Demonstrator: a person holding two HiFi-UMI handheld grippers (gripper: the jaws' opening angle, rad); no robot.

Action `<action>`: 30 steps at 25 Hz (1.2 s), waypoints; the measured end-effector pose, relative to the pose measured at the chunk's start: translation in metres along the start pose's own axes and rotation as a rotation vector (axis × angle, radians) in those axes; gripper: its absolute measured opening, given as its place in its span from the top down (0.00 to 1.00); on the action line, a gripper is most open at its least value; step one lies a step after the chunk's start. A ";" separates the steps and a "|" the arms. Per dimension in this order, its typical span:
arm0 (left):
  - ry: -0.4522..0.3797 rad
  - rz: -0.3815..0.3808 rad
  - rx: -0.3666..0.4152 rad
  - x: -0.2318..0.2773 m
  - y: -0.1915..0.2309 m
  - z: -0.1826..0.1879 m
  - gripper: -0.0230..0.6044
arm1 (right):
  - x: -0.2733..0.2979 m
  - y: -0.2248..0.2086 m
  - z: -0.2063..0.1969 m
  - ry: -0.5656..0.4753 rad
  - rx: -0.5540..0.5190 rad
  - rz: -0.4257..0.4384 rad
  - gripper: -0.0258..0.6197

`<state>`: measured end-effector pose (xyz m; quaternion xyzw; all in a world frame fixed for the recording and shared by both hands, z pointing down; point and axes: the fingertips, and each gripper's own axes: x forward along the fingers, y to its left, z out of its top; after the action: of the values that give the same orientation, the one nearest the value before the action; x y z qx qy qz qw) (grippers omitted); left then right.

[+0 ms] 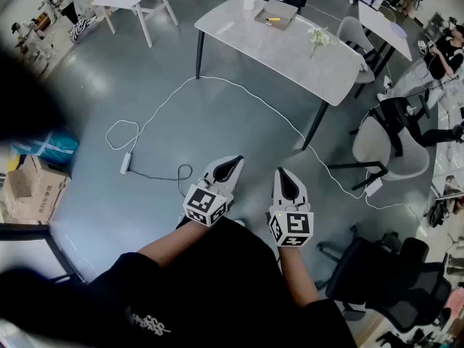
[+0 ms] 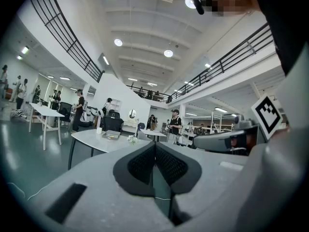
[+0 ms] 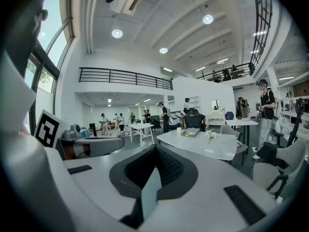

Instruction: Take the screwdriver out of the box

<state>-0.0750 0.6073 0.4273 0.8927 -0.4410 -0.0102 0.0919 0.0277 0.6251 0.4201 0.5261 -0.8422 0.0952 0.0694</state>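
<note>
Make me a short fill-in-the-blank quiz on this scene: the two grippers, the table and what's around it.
1. The left gripper and the right gripper both have their jaws ____, with nothing between them.
2. In the head view, the flowers on the table lie to the ____ of the box.
3. The long cable running past the table's legs is ____ in colour.

Missing words: shut; right; white.
</note>
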 end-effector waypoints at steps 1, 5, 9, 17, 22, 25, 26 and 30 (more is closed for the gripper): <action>-0.005 0.002 0.003 0.005 0.002 0.002 0.94 | 0.005 -0.004 -0.002 0.006 -0.007 0.001 0.94; -0.012 0.001 0.002 0.023 0.015 0.005 0.94 | 0.023 -0.021 -0.009 0.023 0.017 -0.006 0.94; 0.009 0.018 -0.027 0.040 0.045 -0.004 0.94 | 0.047 -0.037 -0.015 0.021 0.090 -0.018 0.94; 0.031 -0.035 -0.070 0.138 0.115 -0.011 0.94 | 0.149 -0.091 -0.015 0.091 0.124 -0.066 0.94; 0.053 -0.045 -0.151 0.199 0.185 0.002 0.94 | 0.259 -0.113 0.007 0.139 0.128 -0.056 0.94; 0.058 -0.046 -0.228 0.231 0.224 0.015 0.94 | 0.316 -0.128 0.034 0.144 0.116 -0.050 0.94; 0.062 -0.048 -0.224 0.245 0.239 0.018 0.94 | 0.336 -0.133 0.041 0.146 0.118 -0.048 0.94; 0.074 -0.029 -0.188 0.295 0.303 0.035 0.94 | 0.406 -0.150 0.052 0.184 0.138 -0.039 0.94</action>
<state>-0.1362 0.1892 0.4634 0.8862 -0.4214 -0.0197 0.1914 -0.0161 0.1941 0.4703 0.5349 -0.8134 0.1995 0.1119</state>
